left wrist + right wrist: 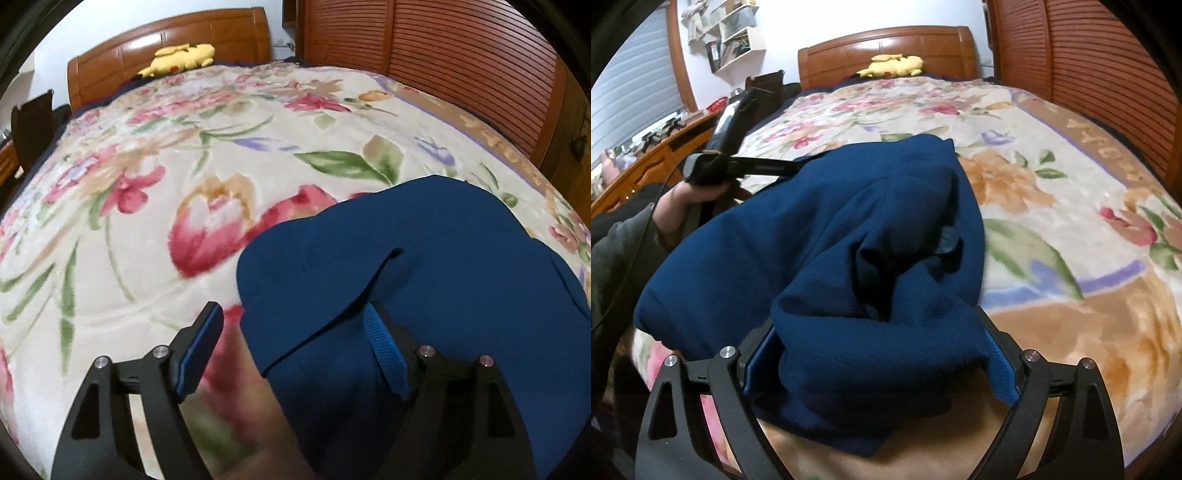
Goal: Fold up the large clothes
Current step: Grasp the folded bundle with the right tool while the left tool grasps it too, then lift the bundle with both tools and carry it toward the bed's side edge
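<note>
— How do the jaws stand?

— Both pairs are spread wide. The left gripper (291, 347) has the edge of the blue garment (424, 266) between its fingers, but the pads do not press it. In the right gripper (882, 362) a bunched fold of the garment lies between the open fingers.

— Where is the garment?

— It lies in a heap on the floral blanket (147, 184), close to the near edge of the bed.

— And around it?

— A yellow plush toy (894, 65) lies at the far end, against the wooden headboard (886, 44). Slatted wooden doors (1089, 74) stand along the right side of the bed.
</note>
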The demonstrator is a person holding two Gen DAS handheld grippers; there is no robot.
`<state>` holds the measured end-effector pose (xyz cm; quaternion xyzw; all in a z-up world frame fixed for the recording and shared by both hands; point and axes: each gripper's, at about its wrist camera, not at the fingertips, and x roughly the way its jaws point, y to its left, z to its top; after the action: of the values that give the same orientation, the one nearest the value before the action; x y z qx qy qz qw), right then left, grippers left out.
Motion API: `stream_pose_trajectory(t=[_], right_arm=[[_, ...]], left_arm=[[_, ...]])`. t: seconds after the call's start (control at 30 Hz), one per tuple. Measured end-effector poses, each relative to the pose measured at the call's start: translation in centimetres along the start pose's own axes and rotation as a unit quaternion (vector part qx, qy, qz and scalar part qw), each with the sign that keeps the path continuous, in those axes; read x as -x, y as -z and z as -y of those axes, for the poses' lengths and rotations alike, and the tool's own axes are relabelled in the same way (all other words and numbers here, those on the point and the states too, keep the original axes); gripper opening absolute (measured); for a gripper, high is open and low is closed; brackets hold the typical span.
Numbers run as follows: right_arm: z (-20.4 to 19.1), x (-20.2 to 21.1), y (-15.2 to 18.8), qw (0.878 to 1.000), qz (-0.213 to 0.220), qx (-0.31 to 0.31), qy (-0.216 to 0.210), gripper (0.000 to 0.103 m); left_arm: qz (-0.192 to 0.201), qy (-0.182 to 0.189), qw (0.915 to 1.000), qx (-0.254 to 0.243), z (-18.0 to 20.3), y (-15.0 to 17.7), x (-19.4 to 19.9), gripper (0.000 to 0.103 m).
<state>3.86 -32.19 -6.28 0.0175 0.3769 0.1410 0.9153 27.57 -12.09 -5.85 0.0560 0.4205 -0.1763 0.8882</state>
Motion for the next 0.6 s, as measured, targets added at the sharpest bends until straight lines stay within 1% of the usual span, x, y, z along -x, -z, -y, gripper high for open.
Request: stream_pose_trajectory(t=[0.13, 0.17, 0.2, 0.23, 0.27, 0.3, 0.33, 0.4, 0.43, 0.47, 0.5, 0.57, 0.6], right_arm=[[0.2, -0.2, 0.1, 1.0, -0.005, -0.011, -0.013, 0.093], [0.4, -0.3, 0.1, 1.0, -0.008, -0.018, -0.02, 0.093], [0.6, -0.4, 0.1, 0.999, -0.011, -0.024, -0.032, 0.092], [0.6, -0.4, 0.1, 0.999, -0.014, -0.029, -0.042, 0.088], [0.6, -0.3, 0.1, 0.998, -0.016, -0.033, -0.05, 0.084], [0.6, -0.2, 0.2, 0.997, -0.017, -0.035, -0.059, 0.081], [0.7, -0.2, 0.2, 0.996, -0.019, -0.038, -0.076, 0.074], [0.8, -0.4, 0.4, 0.995, -0.019, -0.042, -0.092, 0.069], [0.8, -0.3, 0.5, 0.994, -0.016, -0.047, -0.101, 0.065], [0.8, -0.1, 0.5, 0.993, -0.01, -0.049, -0.107, 0.059], [0.8, 0.0, 0.6, 0.993, -0.006, -0.05, -0.107, 0.057], [0.5, 0.9, 0.5, 0.994, 0.012, -0.038, -0.1, 0.044], [0.5, 1.2, 0.4, 0.994, 0.016, -0.037, -0.097, 0.041]], left_arm=[[-0.013, 0.009, 0.9999, -0.002, -0.1, -0.3, -0.1, 0.078], [-0.016, 0.022, 0.9996, 0.003, -0.2, -0.3, -0.1, 0.069], [-0.021, 0.039, 0.9989, 0.012, -0.4, -0.3, -0.1, 0.066], [-0.022, 0.044, 0.9987, 0.015, -0.5, -0.4, -0.1, 0.063], [-0.024, 0.053, 0.9983, 0.012, -0.4, -0.4, 0.0, 0.055], [-0.027, 0.06, 0.9978, 0.006, -0.3, -0.4, 0.0, 0.049], [-0.031, 0.062, 0.9976, 0.002, -0.2, -0.5, 0.0, 0.046], [-0.035, 0.065, 0.9973, 0.002, -0.1, -0.8, 0.2, 0.027], [-0.034, 0.065, 0.9973, 0.002, 0.0, -0.9, 0.4, 0.024], [-0.033, 0.061, 0.9976, -0.001, 0.2, -0.9, 0.7, 0.018], [-0.031, 0.053, 0.9981, -0.009, 0.5, -1.0, 1.0, 0.013], [-0.02, 0.041, 0.9988, -0.016, 0.9, -1.1, 1.9, 0.009], [-0.012, 0.036, 0.9991, -0.016, 0.9, -1.2, 2.4, 0.008]])
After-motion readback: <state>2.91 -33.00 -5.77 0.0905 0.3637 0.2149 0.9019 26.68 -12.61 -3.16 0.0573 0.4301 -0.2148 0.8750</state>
